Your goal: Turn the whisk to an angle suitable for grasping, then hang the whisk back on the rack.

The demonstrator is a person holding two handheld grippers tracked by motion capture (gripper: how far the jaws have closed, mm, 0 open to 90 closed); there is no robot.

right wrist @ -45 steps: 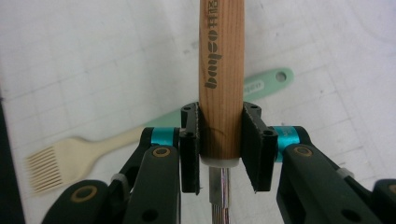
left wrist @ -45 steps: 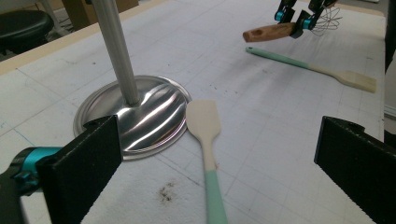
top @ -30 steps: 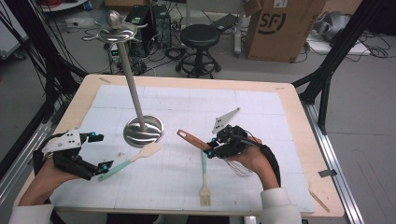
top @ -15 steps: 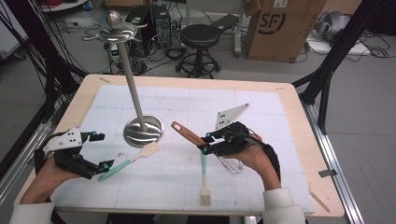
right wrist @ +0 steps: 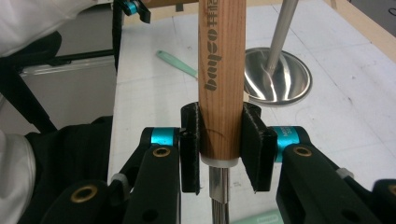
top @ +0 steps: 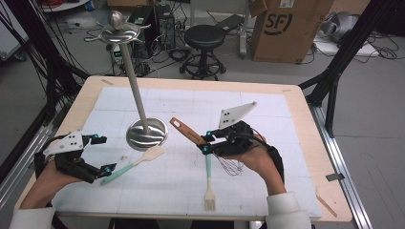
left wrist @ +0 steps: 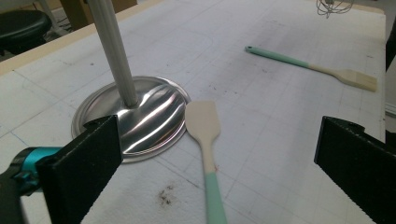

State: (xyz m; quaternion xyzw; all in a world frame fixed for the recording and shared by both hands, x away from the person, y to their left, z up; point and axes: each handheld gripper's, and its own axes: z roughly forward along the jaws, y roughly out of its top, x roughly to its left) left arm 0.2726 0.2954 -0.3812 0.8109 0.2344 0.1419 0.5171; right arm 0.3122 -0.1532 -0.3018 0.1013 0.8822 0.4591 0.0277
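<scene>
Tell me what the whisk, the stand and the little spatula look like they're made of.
Whisk: the handle looks like varnished wood, reddish-brown with visible grain and printed lettering; the loops below the hand look like thin metal wire. Stand: likely polished steel, since its round base mirrors the light. Spatula: matte cream blade on a mint handle, probably silicone or plastic; the look leaves that open.

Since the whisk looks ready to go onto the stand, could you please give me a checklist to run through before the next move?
1. Right gripper shut on the whisk handle: ok.
2. Whisk lifted off the mat: ok.
3. Hanging stand upright, base flat: ok.
4. Free hook at the stand top: cannot tell.
5. Left gripper open, fingers either side of the spatula, not pressing: ok.
6. Pastry brush lying apart from the stand: ok.
</scene>
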